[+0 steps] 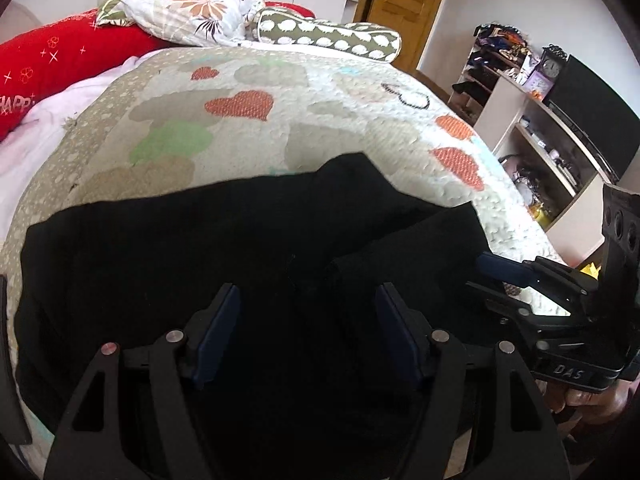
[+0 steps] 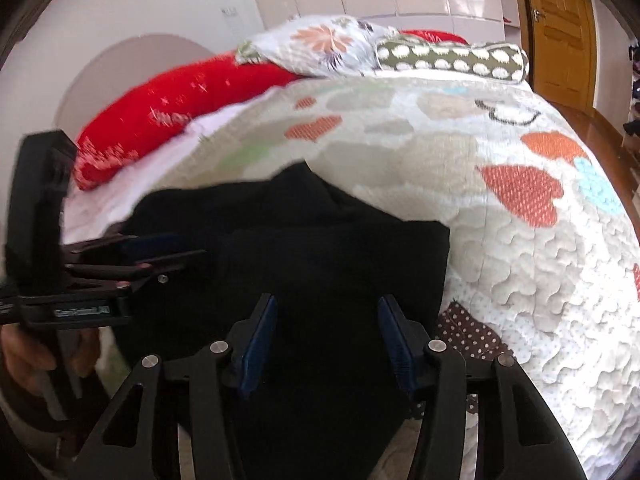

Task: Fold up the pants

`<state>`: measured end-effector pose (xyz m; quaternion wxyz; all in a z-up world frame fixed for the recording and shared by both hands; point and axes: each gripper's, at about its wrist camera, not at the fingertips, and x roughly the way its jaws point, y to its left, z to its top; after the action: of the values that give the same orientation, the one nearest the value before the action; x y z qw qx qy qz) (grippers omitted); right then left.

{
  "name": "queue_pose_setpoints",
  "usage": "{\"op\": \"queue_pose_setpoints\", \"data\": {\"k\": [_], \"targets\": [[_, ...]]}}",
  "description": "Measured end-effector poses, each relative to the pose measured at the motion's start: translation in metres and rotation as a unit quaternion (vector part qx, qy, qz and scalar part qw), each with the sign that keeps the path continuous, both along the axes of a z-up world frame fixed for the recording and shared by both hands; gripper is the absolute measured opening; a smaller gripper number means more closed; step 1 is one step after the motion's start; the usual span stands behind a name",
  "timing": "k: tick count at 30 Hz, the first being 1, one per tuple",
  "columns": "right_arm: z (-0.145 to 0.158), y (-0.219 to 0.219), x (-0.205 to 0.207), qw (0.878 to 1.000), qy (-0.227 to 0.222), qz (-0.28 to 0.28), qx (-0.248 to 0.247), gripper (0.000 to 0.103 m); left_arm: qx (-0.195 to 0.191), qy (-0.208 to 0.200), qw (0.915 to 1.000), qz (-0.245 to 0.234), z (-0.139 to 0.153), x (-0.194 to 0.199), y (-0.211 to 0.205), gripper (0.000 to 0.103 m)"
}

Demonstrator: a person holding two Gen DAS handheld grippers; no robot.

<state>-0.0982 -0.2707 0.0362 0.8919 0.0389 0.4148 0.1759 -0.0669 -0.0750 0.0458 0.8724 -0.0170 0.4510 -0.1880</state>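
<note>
Black pants [image 1: 180,248] lie spread on the near end of a quilted bedspread [image 1: 280,128]; in the right wrist view they [image 2: 320,248] look partly folded into layers. My left gripper [image 1: 308,320] is open just above the dark cloth, nothing between its blue pads [image 1: 216,336]. My right gripper [image 2: 326,328] is open over the pants, blue pads [image 2: 260,344] apart. The right gripper also shows at the right of the left wrist view [image 1: 500,272], near the pants' right edge. The left gripper shows at the left of the right wrist view [image 2: 152,252].
Red pillow [image 1: 48,64], floral pillow [image 1: 188,12] and dotted bolster [image 1: 332,36] lie at the bed's head. Shelving [image 1: 528,128] with a clock and a dark screen [image 1: 592,108] stands right of the bed. A wooden door [image 1: 408,4] is beyond. A brown dotted cloth [image 2: 468,332] lies beside the pants.
</note>
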Motion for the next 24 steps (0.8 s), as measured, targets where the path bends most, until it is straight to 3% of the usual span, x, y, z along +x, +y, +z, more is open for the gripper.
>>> {"op": "queue_pose_setpoints", "data": {"k": [16, 24], "targets": [[-0.003, -0.001, 0.002, 1.0, 0.012, 0.004, 0.008, 0.054, 0.013, -0.005, 0.9999, 0.005, -0.004, 0.001, -0.003, 0.074], [0.019, -0.005, -0.023, 1.0, -0.006, 0.008, -0.002, 0.054, 0.006, -0.007, 0.9999, 0.014, 0.007, -0.006, 0.005, 0.074]]}}
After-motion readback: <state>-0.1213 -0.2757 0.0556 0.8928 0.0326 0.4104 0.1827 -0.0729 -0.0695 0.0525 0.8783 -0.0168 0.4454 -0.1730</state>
